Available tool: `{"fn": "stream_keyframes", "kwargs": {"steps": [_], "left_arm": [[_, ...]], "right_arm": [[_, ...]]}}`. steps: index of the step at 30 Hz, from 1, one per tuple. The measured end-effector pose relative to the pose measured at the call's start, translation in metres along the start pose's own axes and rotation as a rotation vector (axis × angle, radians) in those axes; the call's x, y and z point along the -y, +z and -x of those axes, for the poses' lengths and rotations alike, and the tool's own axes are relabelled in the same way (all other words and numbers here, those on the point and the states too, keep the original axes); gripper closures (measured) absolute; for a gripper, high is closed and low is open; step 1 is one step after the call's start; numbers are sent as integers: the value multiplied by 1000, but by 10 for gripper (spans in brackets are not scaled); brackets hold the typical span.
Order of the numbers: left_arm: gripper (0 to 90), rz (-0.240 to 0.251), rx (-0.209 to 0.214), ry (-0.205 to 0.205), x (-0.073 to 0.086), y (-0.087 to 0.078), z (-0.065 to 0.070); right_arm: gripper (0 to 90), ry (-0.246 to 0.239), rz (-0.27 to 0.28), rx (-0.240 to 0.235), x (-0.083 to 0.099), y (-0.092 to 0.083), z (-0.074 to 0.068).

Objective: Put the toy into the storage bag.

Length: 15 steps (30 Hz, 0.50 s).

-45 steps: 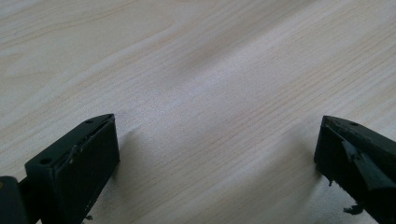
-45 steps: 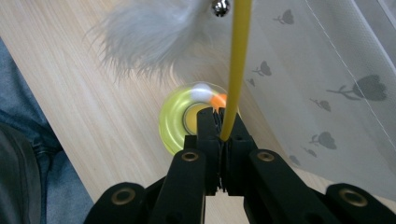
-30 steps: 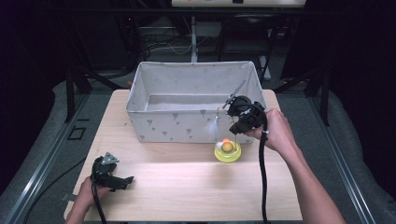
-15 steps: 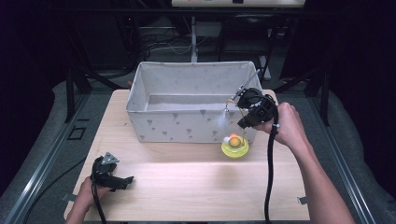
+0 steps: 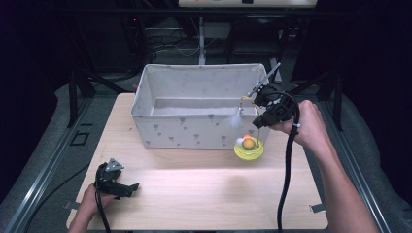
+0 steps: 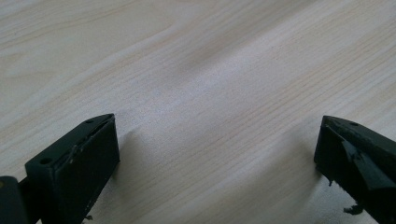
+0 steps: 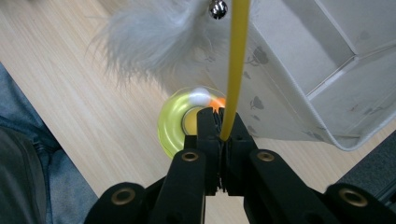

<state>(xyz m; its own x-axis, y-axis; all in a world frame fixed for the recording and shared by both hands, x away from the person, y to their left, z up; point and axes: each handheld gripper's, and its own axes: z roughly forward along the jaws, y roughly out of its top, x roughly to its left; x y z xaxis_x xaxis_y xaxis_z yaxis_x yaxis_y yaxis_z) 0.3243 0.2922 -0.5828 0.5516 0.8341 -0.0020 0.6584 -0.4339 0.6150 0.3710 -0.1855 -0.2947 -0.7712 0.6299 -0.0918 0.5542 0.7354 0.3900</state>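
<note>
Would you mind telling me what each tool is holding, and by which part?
The right tool grips the cat toy by its yellow stem; the left tool holds nothing.

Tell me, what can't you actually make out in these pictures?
- Far end of the thin yellow wand: right gripper view, cut off by the top edge.
- Small silver bell: same view, cropped by the top edge.
- How the grey feather tuft joins the wand: high view, too small.
- Near inner wall of the grey fabric bin: high view, hidden by its own front.
</note>
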Motion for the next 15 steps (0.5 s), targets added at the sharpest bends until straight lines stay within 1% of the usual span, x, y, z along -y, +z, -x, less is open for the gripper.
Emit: {"fn": "stream_keyframes", "kwargs": {"steps": [4,6,8,9,10,15], "left_arm": [[0,0,0,0,0,0,0],[0,0,-1,0,0,0,0],[0,0,0,0,0,0,0],[0,0,0,0,0,0,0],[0,0,0,1,0,0,0],[0,1,0,0,0,0,0]], "right_arm": [[884,0,9,6,-3,-9,0],[884,-2,7,6,-3,-11,0],[884,9,23,0,-3,-13,0],[884,0,12,3,-4,-15,0],[884,2,15,4,-5,-19,2],[885,5,24,5,-6,-27,3]]}}
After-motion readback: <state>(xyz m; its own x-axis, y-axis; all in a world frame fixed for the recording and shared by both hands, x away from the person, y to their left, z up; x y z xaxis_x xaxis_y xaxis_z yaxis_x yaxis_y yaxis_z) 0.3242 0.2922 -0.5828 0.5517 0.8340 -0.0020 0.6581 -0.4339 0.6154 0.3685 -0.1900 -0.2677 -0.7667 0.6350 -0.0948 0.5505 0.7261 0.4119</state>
